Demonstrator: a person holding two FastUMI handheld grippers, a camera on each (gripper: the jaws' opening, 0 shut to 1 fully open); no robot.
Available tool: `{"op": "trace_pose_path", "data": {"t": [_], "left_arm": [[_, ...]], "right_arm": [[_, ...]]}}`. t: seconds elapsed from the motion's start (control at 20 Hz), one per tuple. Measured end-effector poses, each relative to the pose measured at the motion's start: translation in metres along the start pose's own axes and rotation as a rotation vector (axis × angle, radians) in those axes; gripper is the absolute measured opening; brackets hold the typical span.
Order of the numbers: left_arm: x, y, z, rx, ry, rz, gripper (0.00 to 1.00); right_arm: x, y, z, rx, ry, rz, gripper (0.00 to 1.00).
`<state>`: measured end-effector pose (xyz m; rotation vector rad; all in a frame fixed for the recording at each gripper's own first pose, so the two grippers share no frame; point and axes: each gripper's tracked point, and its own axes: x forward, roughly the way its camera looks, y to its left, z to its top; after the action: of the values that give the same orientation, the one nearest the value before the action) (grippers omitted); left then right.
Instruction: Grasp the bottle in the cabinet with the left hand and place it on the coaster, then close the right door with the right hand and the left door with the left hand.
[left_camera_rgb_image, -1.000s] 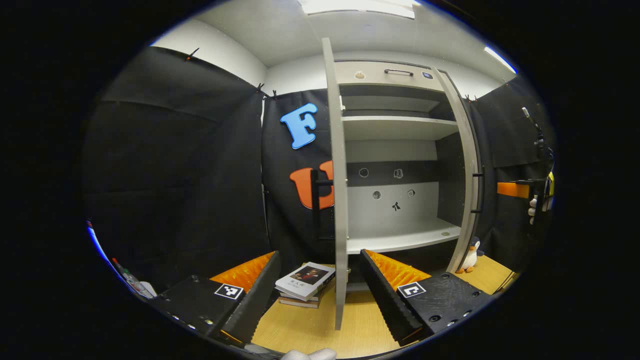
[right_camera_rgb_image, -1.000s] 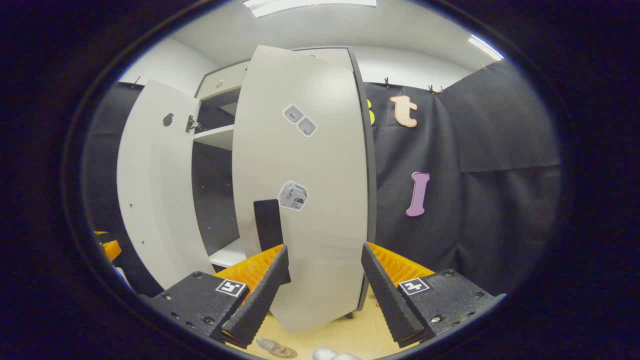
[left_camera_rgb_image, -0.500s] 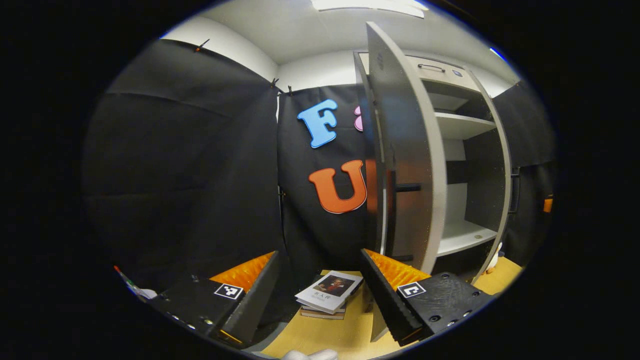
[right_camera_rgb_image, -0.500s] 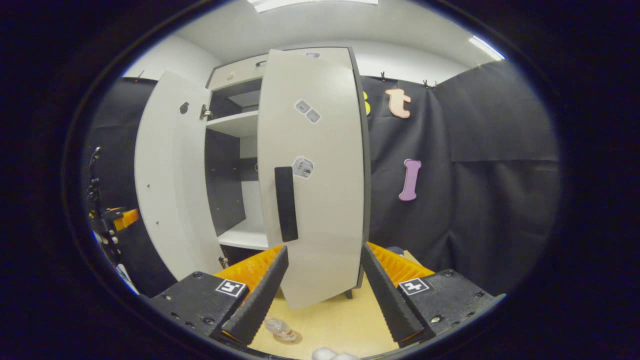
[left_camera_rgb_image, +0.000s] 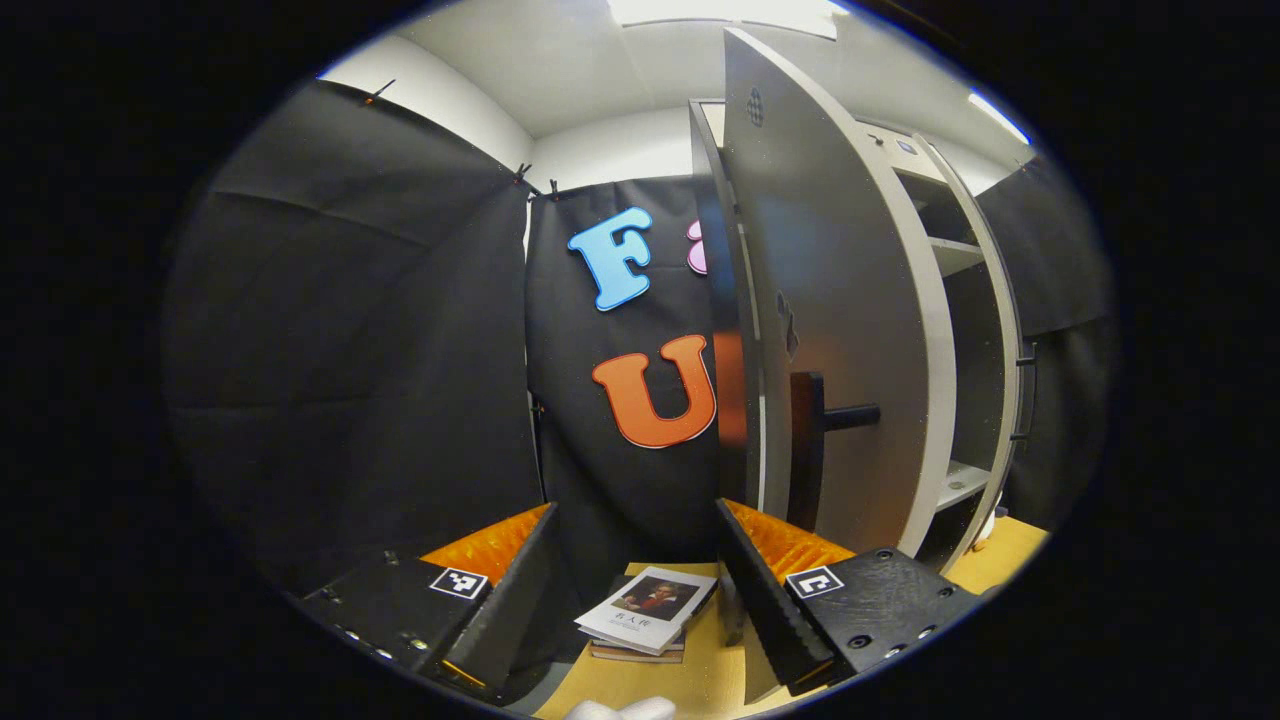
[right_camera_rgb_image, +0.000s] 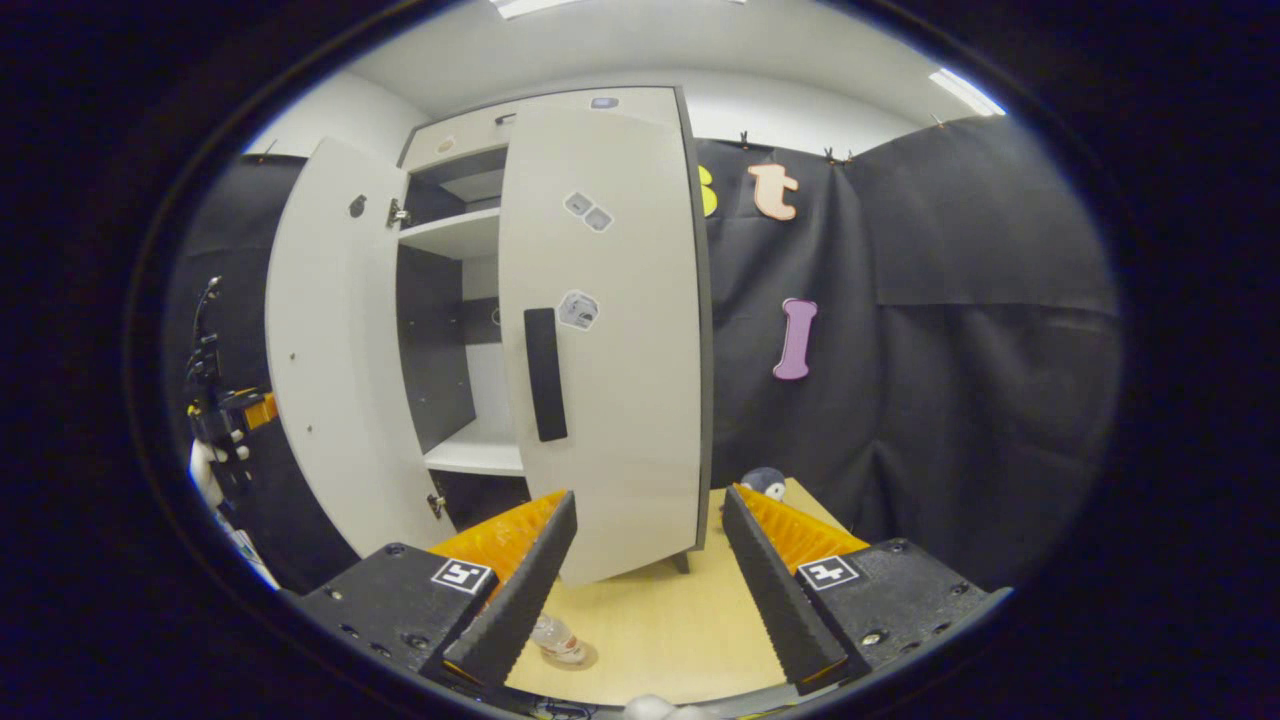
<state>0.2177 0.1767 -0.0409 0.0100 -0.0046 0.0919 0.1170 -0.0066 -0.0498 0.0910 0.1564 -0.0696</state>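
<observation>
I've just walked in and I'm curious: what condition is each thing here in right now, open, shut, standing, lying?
Right white cabinet door: nearly shut.
Left white cabinet door: wide open.
Clear plastic bottle: on the brown round coaster, out of the cabinet.
Small stack of books: lying flat, closed.
Left gripper: open, empty.
Right gripper: open, empty.

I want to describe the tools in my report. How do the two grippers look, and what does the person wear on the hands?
The left gripper and the right gripper look alike: two long wedge fingers with ribbed inner faces, on black blocks with screws. Each block carries a small square black-and-white marker. A white glove shows at the bottom edge of the left gripper view.
</observation>
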Motion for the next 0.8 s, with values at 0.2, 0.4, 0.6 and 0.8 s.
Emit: {"op": "trace_pose_path", "data": {"t": [0.2,0.4,0.6,0.8], "left_arm": [[0.0,-0.005,-0.001,-0.017,0.011,-0.002,0.91],[-0.006,-0.02,0.002,0.018,-0.001,0.01,0.9],[-0.008,-0.055,0.004,0.012,-0.002,-0.03,0.9],[-0.007,-0.096,0.007,0.026,-0.017,-0.059,0.85]], "right_arm": [[0.001,0.002,0.007,-0.001,-0.009,0.021,0.96],[0.001,-0.004,0.011,-0.002,-0.02,0.043,0.96],[-0.002,-0.024,0.01,-0.012,-0.001,0.047,0.96],[-0.003,-0.049,0.015,-0.011,0.0,0.034,0.96]]}}
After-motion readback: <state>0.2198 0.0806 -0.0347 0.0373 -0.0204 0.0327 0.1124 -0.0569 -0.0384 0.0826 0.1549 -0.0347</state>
